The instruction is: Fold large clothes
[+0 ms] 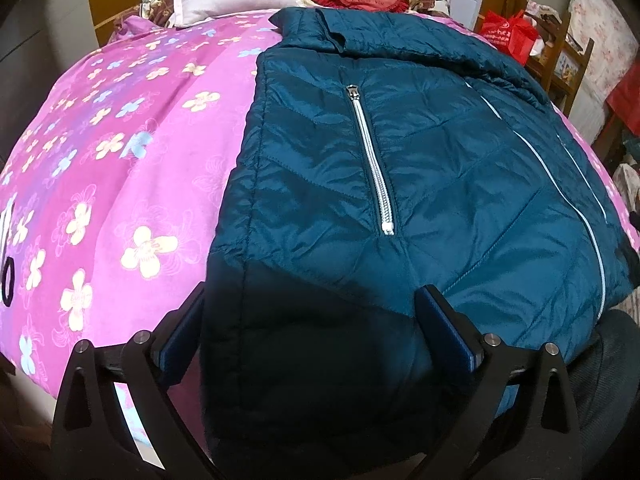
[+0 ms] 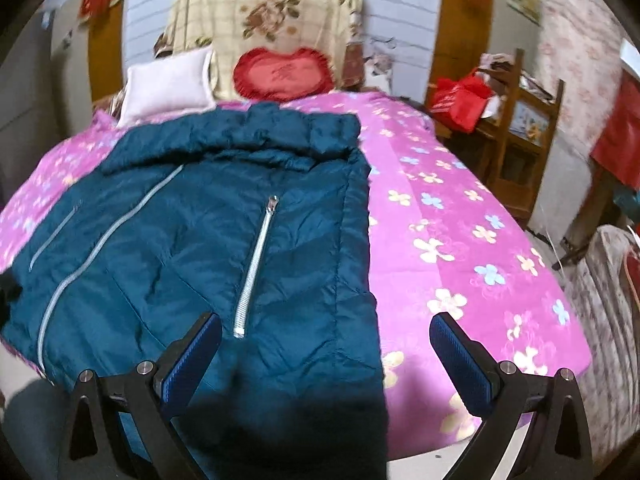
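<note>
Here a teal quilted jacket (image 1: 400, 184) lies spread flat on the bed (image 1: 120, 152), front side up, its hem hanging over the bed's near edge and its collar pointing toward the head of the bed; the pink flowered cover shows on both sides of it. A silver pocket zip (image 1: 374, 160) runs down each front panel, and the long main zip (image 2: 80, 256) runs between them. The left claw (image 1: 308, 320) stands wide above the near edge, its blue pads apart on either side of the jacket's left side seam; nothing is pinched. The right claw (image 2: 326, 344) also stands wide, one finger over the jacket, the other over bare cover beside the jacket's right edge; it holds nothing. At the head of the bed sit a white pillow (image 2: 168, 80) and a red heart-shaped cushion (image 2: 284, 72); a wooden shelf (image 2: 520, 136) stands beside the bed's far right corner.
</note>
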